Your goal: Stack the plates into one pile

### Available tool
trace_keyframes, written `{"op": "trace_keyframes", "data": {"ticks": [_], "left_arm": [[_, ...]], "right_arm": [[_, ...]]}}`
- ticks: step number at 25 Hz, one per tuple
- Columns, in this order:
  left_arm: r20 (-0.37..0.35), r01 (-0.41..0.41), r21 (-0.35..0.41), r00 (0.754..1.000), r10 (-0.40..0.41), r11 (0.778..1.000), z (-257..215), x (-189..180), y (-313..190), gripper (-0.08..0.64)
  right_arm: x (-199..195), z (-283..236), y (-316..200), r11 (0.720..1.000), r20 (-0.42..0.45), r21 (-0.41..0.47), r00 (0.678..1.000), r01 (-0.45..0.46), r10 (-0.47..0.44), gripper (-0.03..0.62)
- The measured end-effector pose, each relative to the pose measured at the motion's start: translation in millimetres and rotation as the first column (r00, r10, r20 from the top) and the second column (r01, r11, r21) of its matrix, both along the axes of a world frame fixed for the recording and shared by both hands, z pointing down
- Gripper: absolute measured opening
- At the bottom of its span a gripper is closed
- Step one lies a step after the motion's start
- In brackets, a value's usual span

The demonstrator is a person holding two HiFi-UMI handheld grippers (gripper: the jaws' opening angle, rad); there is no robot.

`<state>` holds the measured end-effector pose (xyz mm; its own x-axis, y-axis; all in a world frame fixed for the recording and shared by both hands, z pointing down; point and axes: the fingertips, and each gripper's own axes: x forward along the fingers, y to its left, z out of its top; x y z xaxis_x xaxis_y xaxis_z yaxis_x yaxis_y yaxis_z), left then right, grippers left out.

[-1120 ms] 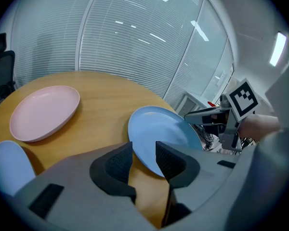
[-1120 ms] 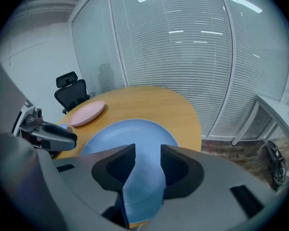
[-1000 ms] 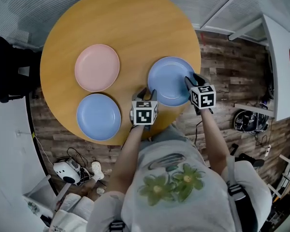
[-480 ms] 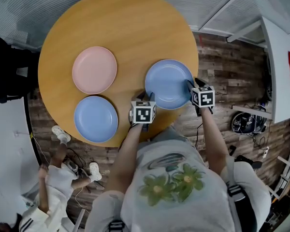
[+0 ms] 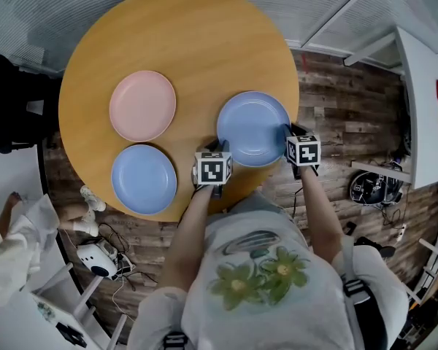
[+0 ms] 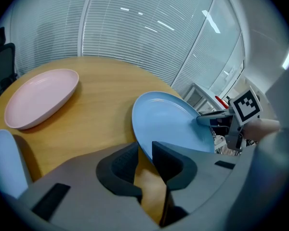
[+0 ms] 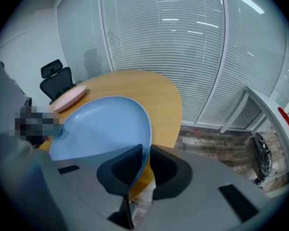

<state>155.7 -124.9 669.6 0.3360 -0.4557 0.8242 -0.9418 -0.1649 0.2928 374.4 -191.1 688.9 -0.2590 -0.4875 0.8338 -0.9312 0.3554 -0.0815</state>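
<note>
Three plates lie on the round wooden table (image 5: 190, 42): a pink plate (image 5: 142, 105), a blue plate (image 5: 144, 179) at the near left, and another blue plate (image 5: 253, 127) by the near right edge. My left gripper (image 5: 220, 146) holds that right plate's near-left rim, and my right gripper (image 5: 287, 132) holds its right rim. Both pairs of jaws have just been closing with the rim between them. In the left gripper view the blue rim (image 6: 142, 143) fills the gap of my left gripper (image 6: 144, 153). In the right gripper view the pads of my right gripper (image 7: 144, 160) pinch the thin rim (image 7: 145, 143).
A black chair (image 5: 14, 108) stands left of the table and a white table (image 5: 423, 86) is at the far right. Cables and a white device (image 5: 102, 257) lie on the wood floor near the table's edge. A person (image 5: 14, 239) is at the lower left.
My right gripper has come down onto the blue plate's right rim and its jaws have narrowed on it. The left jaws have narrowed too. A person on the floor side has moved left.
</note>
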Motion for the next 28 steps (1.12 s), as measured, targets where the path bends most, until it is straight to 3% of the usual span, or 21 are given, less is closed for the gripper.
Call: {"op": "trace_keyframes", "data": {"ticks": [15,23,28], "left_arm": [[0.029,0.042,0.063,0.999,-0.044,0.997,-44,-20,16,0.104],[0.058,0.079,0.121,0.995,-0.086,0.990,-82,-37,19,0.103],[0.032,0.098,0.175,0.994,-0.105,0.980,-112,-44,24,0.101]], "right_arm": [[-25,-52,4,0.996,0.083,0.058,0.994,0.074,-0.078,0.071],[-43,-98,7,0.988,0.072,0.112,0.991,0.105,-0.114,0.072],[-50,-125,12,0.983,0.095,0.146,0.988,0.108,-0.123,0.072]]}}
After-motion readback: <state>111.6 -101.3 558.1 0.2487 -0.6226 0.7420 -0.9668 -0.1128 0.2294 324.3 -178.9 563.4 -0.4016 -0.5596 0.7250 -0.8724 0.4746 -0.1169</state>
